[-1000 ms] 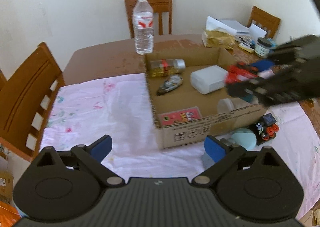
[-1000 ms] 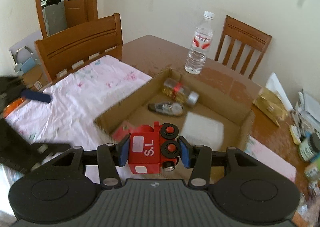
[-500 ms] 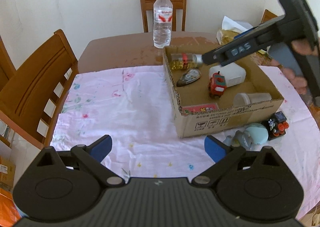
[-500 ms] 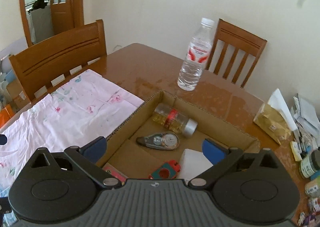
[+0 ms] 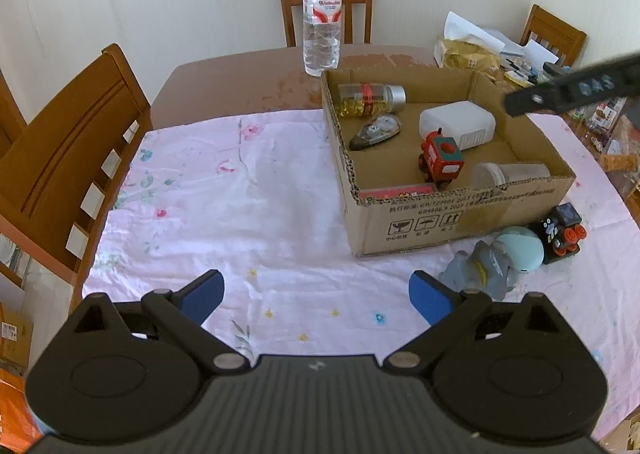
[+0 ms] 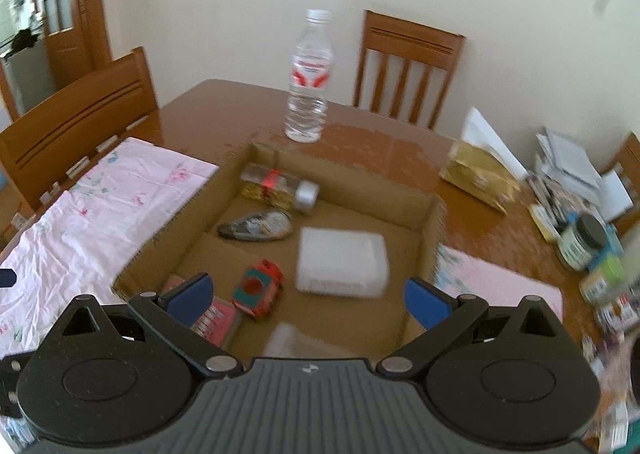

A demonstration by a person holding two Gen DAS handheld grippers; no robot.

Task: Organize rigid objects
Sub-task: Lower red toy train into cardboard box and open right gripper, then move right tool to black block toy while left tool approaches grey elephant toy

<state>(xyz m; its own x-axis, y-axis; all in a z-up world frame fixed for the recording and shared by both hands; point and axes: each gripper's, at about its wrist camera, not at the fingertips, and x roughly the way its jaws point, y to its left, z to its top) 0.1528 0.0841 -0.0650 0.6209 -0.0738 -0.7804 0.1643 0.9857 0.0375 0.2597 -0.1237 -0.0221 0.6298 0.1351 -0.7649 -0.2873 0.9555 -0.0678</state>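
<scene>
Cardboard, brown and corrugated, forms the open box (image 5: 448, 214) that sits at about two o'clock from the left tool (image 5: 318, 294), half on the pink floral cloth (image 5: 224, 206) and half on the brown wooden worktop (image 5: 240, 82). Inside it, near the middle, the red toy locomotive with black wheels (image 5: 440, 158) stands free of both tools, just beside the white rectangular plastic container (image 5: 458, 124) at its one o'clock. A clear jar with a red band and silver cap (image 5: 370, 98) lies on its side in the far left corner, a dark teardrop-shaped tape dispenser (image 5: 374, 132) sits below it, a clear plastic cup (image 5: 508, 174) lies on its side along the near wall, and a flat red card packet (image 5: 396, 192) lies against that same wall. Outside the box, at four o'clock of it, a grey elephant figure (image 5: 480, 268), a pale blue rounded toy (image 5: 522, 250) and a black toy engine with red knobs (image 5: 560, 232) cluster close together on the cloth. A clear water bottle with a red-and-white label (image 5: 322, 18) stands upright beyond the box at twelve o'clock. The left tool hangs over the cloth with its blue-padded fingers (image 5: 204, 292) spread wide and nothing between them. The right tool (image 6: 306, 296) looks down over the box's near edge, its fingers likewise wide apart and empty, the locomotive (image 6: 258, 290) lying below between them; this view is blurred.
</scene>
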